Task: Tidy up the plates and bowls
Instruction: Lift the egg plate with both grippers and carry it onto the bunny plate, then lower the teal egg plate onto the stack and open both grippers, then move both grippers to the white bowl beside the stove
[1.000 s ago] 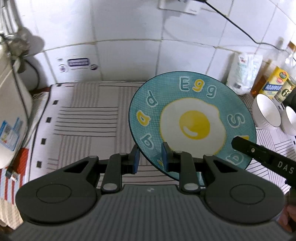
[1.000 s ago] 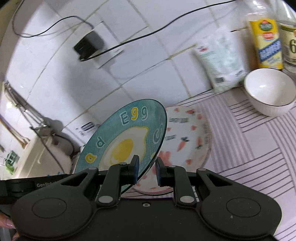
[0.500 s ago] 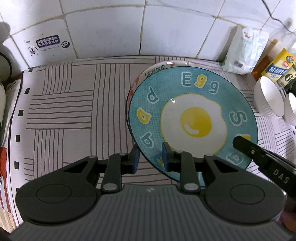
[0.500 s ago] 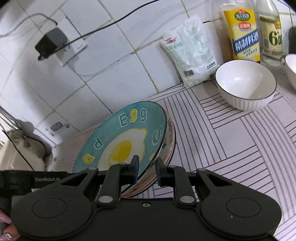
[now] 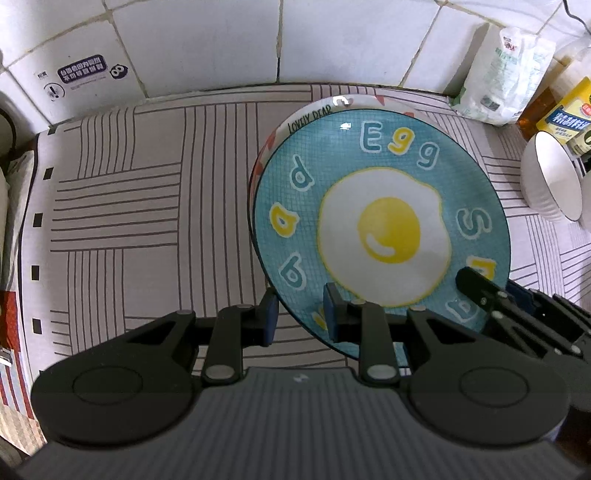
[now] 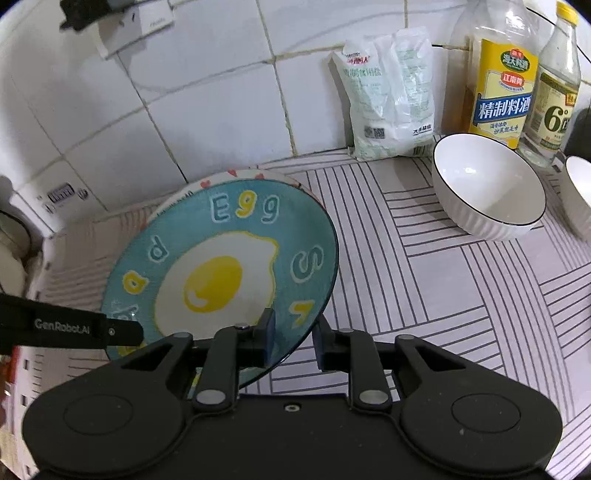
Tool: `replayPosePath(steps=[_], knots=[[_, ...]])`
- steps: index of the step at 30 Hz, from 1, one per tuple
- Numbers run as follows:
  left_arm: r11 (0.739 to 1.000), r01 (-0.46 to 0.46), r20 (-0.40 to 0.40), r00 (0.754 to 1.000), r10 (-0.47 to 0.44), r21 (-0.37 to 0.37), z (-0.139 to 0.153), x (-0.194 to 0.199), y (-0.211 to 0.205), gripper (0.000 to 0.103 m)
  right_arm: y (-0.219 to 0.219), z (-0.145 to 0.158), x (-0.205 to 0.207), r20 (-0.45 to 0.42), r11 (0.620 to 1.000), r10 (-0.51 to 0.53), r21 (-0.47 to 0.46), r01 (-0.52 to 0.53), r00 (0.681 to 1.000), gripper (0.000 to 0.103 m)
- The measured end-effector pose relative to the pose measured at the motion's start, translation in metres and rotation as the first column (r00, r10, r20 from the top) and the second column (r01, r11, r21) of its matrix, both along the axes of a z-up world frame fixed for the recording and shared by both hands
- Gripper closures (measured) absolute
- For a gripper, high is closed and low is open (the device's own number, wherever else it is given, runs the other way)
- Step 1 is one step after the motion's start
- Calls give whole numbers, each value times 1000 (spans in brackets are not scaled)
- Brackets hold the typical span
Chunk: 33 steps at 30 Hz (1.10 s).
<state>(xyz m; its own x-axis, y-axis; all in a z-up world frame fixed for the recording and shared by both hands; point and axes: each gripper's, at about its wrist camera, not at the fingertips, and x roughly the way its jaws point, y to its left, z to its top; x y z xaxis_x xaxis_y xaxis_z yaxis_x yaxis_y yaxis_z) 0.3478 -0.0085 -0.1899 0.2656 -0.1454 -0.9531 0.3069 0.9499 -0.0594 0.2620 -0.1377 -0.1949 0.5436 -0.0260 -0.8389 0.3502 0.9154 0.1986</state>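
A teal plate with a fried-egg picture (image 5: 384, 229) lies flat on top of a white plate with a red pattern (image 5: 321, 110), whose rim shows behind it; both also show in the right wrist view, the teal plate (image 6: 221, 269) over the white plate's rim (image 6: 236, 175). My left gripper (image 5: 300, 317) stands astride the teal plate's near edge with a gap at the left finger. My right gripper (image 6: 293, 338) stands astride its right edge, jaws apart. A white bowl (image 6: 487, 188) and a second bowl (image 6: 578, 192) stand to the right.
The counter has a striped cloth (image 5: 129, 221). A white bag (image 6: 388, 96) and two bottles, one with a yellow label (image 6: 498, 85) and one clear (image 6: 557, 85), stand against the tiled wall. A socket with a cable (image 6: 129, 22) is on the wall. A white appliance (image 6: 11, 243) is at the left.
Both grippers have lowered the teal plate from tilted in the air down onto the white patterned plate. Both pairs of jaws have opened a little around its edge.
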Motion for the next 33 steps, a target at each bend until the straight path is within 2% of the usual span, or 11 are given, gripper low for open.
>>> replayPosePath(steps=[10, 14, 20, 26, 29, 33], knots=[[997, -64, -1, 998, 64, 34, -1, 0, -5, 80, 13, -6, 7, -14, 993, 51, -106, -52, 999, 65], [997, -74, -4, 997, 74, 9, 5, -11, -6, 84, 10, -6, 7, -10, 996, 45, -81, -45, 999, 64], [997, -68, 40, 997, 66, 43, 21, -32, -19, 84, -11, -4, -6, 63, 999, 43, 17, -45, 997, 64], [999, -35, 61, 998, 33, 26, 47, -70, -41, 83, -47, 22, -35, 126, 997, 71, 16, -74, 990, 63], [1000, -6, 73, 997, 6, 6, 63, -93, -56, 83, -70, 43, -61, 200, 992, 108, 37, -118, 974, 63], [998, 40, 93, 995, -44, 48, 80, -122, -81, 81, -94, 72, -95, 227, 990, 144, -21, -143, 963, 63]])
